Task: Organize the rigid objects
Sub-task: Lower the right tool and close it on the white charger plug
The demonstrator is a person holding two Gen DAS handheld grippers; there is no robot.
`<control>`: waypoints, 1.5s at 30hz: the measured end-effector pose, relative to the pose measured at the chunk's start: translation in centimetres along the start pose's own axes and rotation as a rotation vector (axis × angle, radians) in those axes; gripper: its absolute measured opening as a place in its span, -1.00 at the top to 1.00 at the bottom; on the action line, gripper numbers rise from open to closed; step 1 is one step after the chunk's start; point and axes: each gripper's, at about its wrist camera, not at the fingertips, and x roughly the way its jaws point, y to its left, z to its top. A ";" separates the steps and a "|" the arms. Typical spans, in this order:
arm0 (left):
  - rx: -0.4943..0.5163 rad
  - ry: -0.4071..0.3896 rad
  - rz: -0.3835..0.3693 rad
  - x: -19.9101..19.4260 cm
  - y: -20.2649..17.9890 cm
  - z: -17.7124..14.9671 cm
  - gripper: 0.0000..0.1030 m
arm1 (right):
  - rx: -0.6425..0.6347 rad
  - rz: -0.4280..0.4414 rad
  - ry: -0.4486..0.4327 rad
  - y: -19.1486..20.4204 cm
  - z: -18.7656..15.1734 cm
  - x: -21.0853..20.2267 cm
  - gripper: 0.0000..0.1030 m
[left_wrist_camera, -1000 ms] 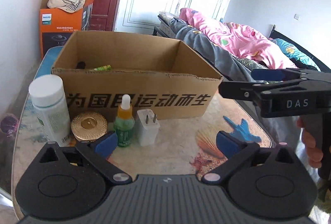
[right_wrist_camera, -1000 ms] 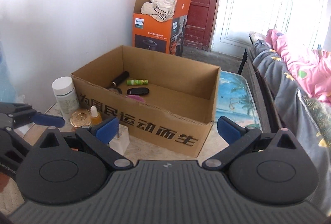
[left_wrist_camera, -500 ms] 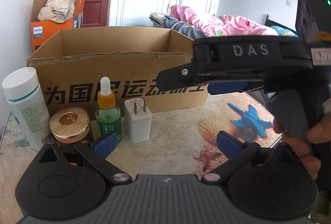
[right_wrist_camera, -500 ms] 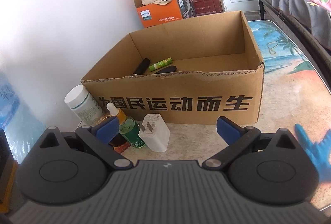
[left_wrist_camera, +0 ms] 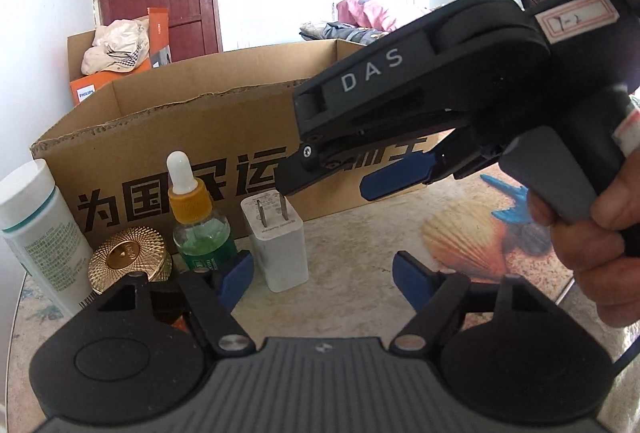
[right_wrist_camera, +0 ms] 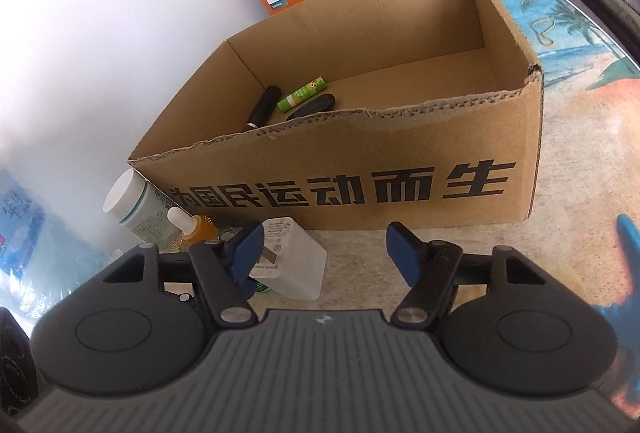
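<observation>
Four items by cardboard box (right_wrist_camera: 400, 169) on beach-print table (right_wrist_camera: 580, 169), bedrm.

The cardboard box (right_wrist_camera: 400, 161) is plain brown with bold black characters across its front. The dropper bottle (left_wrist_camera: 200, 229) is green glass with an orange collar and white bulb. The charger (left_wrist_camera: 280, 245) is white, the round jar lid (left_wrist_camera: 128, 257) gold and finely ribbed, and the bench (left_wrist_camera: 460, 233) bears an orange shell print.

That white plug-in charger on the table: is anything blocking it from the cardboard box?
Only the brown cardboard box's own front wall stands between; the white charger must be lifted over it. Nothing else visible blocks.
</observation>
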 end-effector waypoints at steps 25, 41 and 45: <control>0.005 0.031 -0.095 0.2 -2.1 0.3 0.07 | 0.187 0.066 0.057 -3.2 -2.7 -1.5 0.08; 0.021 0.050 -0.068 0.5 -2.5 -0.2 0.10 | 0.269 0.064 0.018 -4.4 -3.9 -4.3 0.04; 0.025 0.061 -0.058 1.1 -2.5 -0.3 0.26 | 0.327 0.072 0.027 -5.1 -4.4 -3.7 0.08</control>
